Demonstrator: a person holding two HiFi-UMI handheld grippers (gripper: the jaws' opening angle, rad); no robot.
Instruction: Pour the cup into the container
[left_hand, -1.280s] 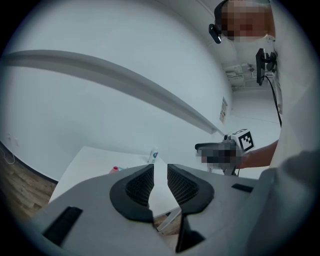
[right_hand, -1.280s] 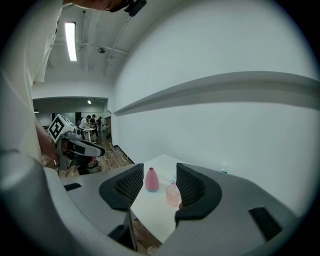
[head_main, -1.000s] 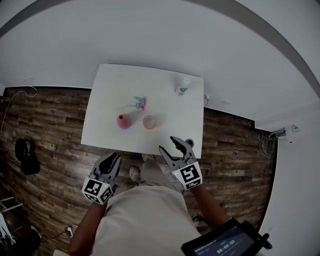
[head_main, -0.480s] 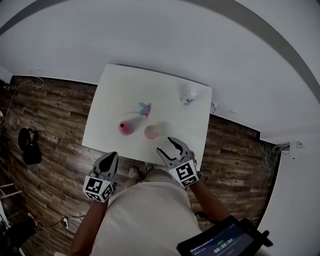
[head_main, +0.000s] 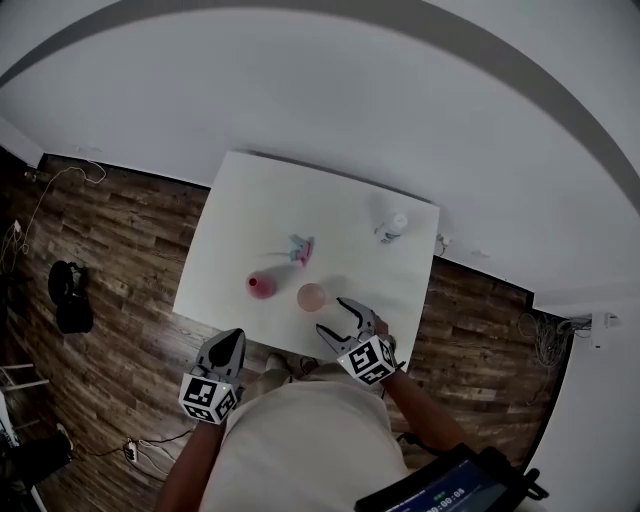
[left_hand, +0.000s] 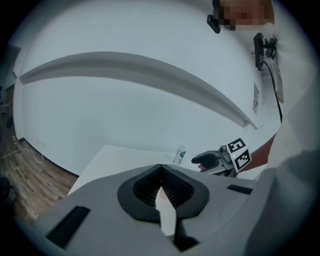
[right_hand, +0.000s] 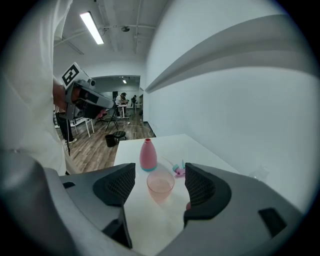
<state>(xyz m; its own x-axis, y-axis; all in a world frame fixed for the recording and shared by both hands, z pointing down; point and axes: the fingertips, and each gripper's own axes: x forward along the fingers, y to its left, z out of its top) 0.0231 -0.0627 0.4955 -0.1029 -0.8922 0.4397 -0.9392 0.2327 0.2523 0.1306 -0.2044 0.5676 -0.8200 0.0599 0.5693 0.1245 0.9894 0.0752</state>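
Facing the pink cup (head_main: 311, 296), the right gripper (head_main: 337, 318), jaws just opened and empty, could topple it by clipping the rim; left gripper (left_hand: 160, 175) clenched.

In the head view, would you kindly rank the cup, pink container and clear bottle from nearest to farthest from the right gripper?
1. Cup, just ahead of the right gripper.
2. Pink container, farther left.
3. Clear bottle, far right corner.

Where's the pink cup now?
In the head view the cup stands near the table's near edge, right of the pink bottle, just ahead of the right tool, whose empty jaws have just been opening.
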